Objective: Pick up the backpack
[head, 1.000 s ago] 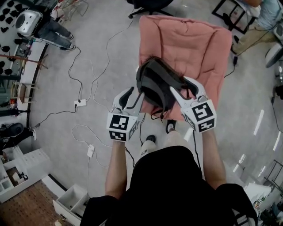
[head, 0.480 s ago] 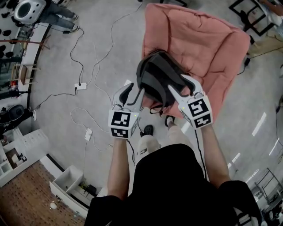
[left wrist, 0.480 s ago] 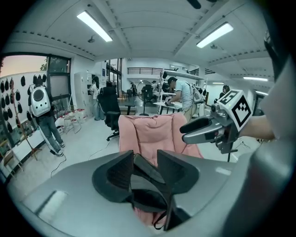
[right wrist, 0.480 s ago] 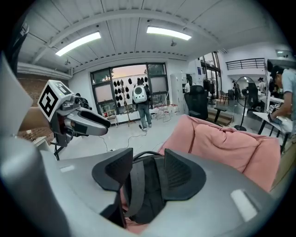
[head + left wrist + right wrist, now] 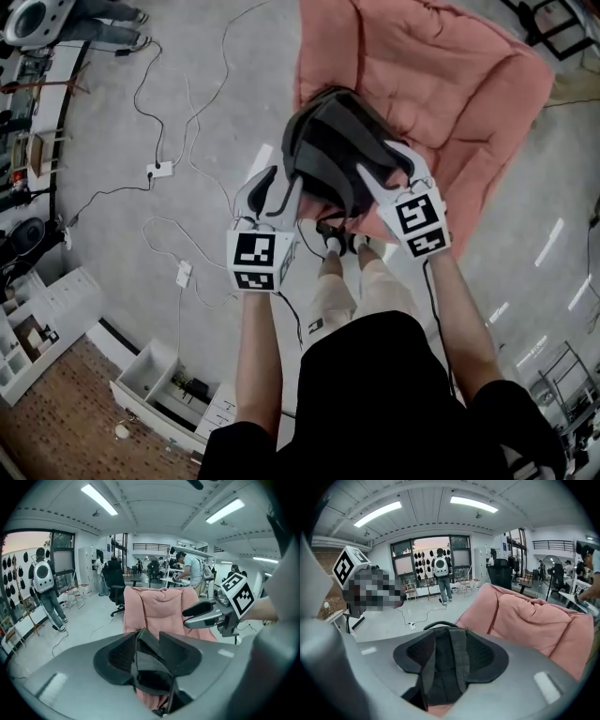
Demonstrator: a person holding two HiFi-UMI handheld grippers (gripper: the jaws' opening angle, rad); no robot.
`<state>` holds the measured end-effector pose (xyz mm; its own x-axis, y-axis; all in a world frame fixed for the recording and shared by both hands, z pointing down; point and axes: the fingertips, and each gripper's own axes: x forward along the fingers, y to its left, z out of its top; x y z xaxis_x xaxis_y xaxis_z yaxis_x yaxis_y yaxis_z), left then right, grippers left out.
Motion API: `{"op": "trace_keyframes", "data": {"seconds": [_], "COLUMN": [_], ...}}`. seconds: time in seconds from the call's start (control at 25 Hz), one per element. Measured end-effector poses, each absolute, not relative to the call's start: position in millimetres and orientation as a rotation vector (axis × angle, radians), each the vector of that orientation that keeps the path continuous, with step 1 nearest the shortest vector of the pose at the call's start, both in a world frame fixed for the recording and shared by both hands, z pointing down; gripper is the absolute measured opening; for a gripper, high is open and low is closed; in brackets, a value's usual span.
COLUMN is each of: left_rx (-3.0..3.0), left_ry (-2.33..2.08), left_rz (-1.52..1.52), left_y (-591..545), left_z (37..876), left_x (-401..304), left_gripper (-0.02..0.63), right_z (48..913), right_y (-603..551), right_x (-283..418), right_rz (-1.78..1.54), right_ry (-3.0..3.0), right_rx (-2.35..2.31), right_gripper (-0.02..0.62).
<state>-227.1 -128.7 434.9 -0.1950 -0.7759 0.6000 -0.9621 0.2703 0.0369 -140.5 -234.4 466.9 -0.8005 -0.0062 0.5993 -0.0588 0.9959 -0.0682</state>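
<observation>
One backpack [image 5: 328, 150] is gripped by left tool [image 5: 279, 192] at 8 o'clock and right tool [image 5: 389, 173] at 4 o'clock. One pink chair [image 5: 450, 84] is shown at 12 o'clock.

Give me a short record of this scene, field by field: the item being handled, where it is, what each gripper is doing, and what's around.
item: dark grey backpack
place: between the two grippers, over the front edge of the pink padded chair; whether it rests on the chair is unclear
left gripper: closed on backpack fabric
right gripper: closed on a backpack strap
floor: grey, with white cables and a power strip
bystander: person wearing a white backpack, near the windows
</observation>
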Motion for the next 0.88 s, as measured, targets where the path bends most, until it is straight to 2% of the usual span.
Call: {"op": "trace_keyframes", "data": {"seconds": [0.56, 0.88], "left_rx": [1.555, 1.552], "left_ry": [-2.019, -2.050], "left_rz": [0.508, 0.502], "left_y": [-164.6, -178.3], "left_z": [539.3, 573.1], "left_x": [-277.2, -304.1], "left_gripper": [0.168, 0.183], "right_z": [583.1, 621.5], "right_y": [-247.7, -248.5], "right_x": [-174.2, -193.1], "right_rz": [0.077, 0.069], "right_ry": [-2.446, -2.481], "right_rx": [0.070, 0.092], "right_gripper": [0.195, 0.195]}}
